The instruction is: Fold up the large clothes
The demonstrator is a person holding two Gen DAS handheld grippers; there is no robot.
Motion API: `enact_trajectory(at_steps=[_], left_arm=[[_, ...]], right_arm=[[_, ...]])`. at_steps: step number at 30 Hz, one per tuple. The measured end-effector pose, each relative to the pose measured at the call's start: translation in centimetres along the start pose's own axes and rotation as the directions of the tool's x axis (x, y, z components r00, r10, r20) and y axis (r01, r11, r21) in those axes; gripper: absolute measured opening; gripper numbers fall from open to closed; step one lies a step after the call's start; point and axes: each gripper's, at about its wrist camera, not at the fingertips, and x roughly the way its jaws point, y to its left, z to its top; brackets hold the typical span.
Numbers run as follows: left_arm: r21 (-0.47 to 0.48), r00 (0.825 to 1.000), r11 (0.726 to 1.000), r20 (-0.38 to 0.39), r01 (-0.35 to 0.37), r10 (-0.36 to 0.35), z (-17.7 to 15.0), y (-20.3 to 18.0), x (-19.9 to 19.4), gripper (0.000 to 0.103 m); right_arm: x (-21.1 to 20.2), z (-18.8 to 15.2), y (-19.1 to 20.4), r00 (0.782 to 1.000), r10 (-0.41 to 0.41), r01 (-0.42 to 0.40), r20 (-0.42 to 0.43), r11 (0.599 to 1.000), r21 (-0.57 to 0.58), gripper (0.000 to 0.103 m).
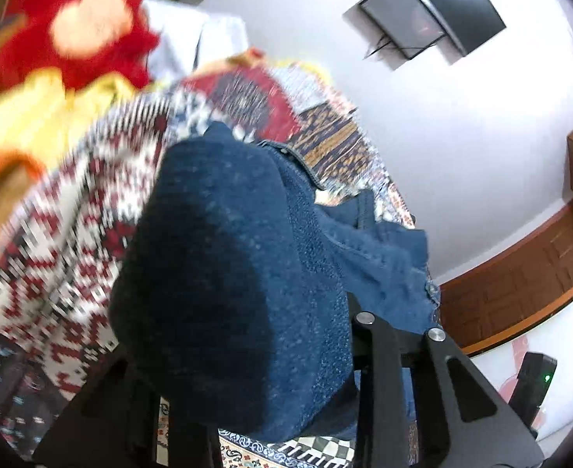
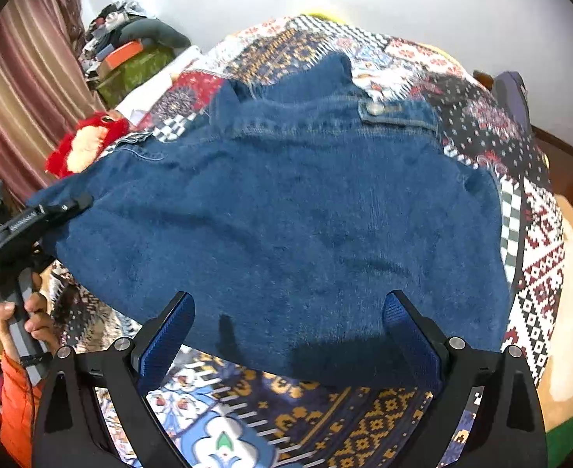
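A blue denim jacket [image 2: 286, 202] lies spread across a patchwork bedspread [image 2: 536, 257]. In the right wrist view my left gripper [image 2: 78, 202] is at the jacket's left edge, with its black jaws clamped on the cloth. In the left wrist view a thick fold of that denim [image 1: 228, 253] fills the space between the fingers, hides their tips and hangs raised above the bed. My right gripper [image 2: 288, 331] hovers at the jacket's near hem. It is open, with a blue pad [image 2: 169, 331] on either side and the hem lying slack between them.
A red plush toy [image 2: 87, 144] sits at the bed's left side beside a striped curtain [image 2: 25, 78]. A hand [image 2: 33, 312] with an orange sleeve [image 2: 17, 397] holds the left gripper's handle. Cluttered boxes [image 2: 130, 54] stand at the back left. A dark screen [image 1: 442, 7] hangs on the white wall.
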Motion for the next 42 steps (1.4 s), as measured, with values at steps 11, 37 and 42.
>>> enact_trajectory(at_steps=[11, 37, 42], left_arm=[[0.186, 0.973, 0.974, 0.212, -0.129, 0.089, 2.3, -3.4, -9.1, 0.029], [0.654, 0.998, 0.755, 0.071, -0.047, 0.002, -6.8, -21.9, 0.5, 0.029], [0.736, 0.993, 0.677, -0.098, 0.025, 0.070, -13.0, -23.4, 5.0, 0.028]], right_arm=[[4.2, 3.0, 9.0, 0.993, 0.097, -0.105, -0.065, 0.983, -0.150, 0.097], [-3.9, -1.5, -5.8, 0.998, 0.044, -0.036, -0.050, 0.989, 0.141, 0.103], [-7.2, -4.7, -11.6, 1.000, 0.009, -0.004, -0.015, 0.963, 0.270, 0.103]])
